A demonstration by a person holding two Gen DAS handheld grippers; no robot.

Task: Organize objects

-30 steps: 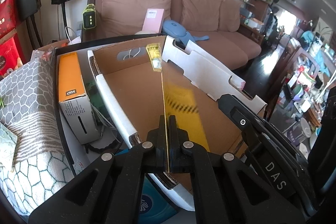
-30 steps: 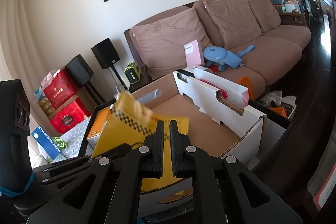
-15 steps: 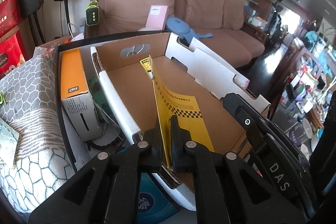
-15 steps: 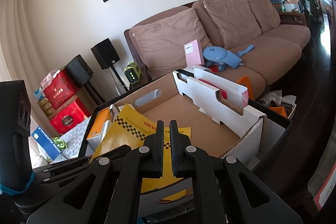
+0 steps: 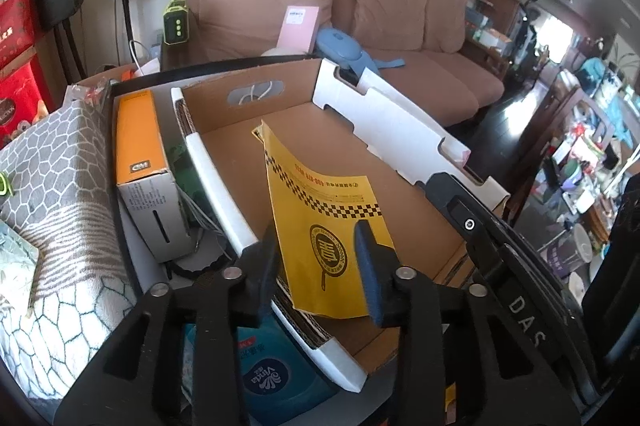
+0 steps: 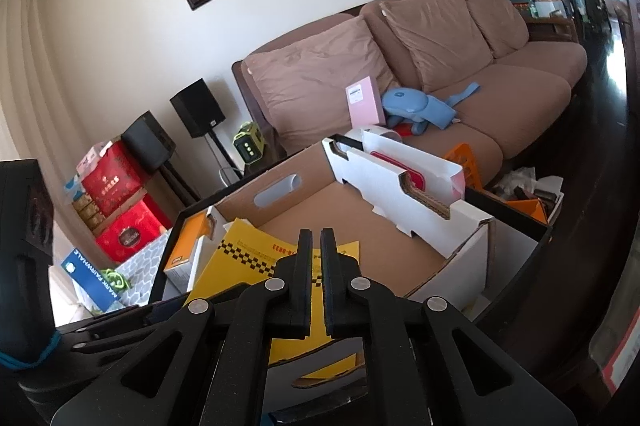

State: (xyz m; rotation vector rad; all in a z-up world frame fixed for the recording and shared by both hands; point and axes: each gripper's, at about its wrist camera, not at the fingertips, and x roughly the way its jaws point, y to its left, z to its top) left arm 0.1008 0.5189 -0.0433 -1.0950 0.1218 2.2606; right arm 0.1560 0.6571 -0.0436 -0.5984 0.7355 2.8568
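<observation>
Left hand-held gripper point(image 5: 316, 262) w/ jaws just opened, apart, pads off the yellow envelope point(image 5: 324, 222) standing between them. Envelope leaning tilted inside the cardboard box point(image 5: 400, 194), near its front-left wall. Right hand-held gripper point(image 6: 316, 266) w/ jaws together, nothing in them, above box front edge. Orange box point(image 5: 138, 142) just left of cardboard box.

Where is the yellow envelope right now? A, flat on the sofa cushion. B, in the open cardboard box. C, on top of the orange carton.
B: the yellow envelope leans inside the open cardboard box, between the open jaws of the left gripper.
</observation>
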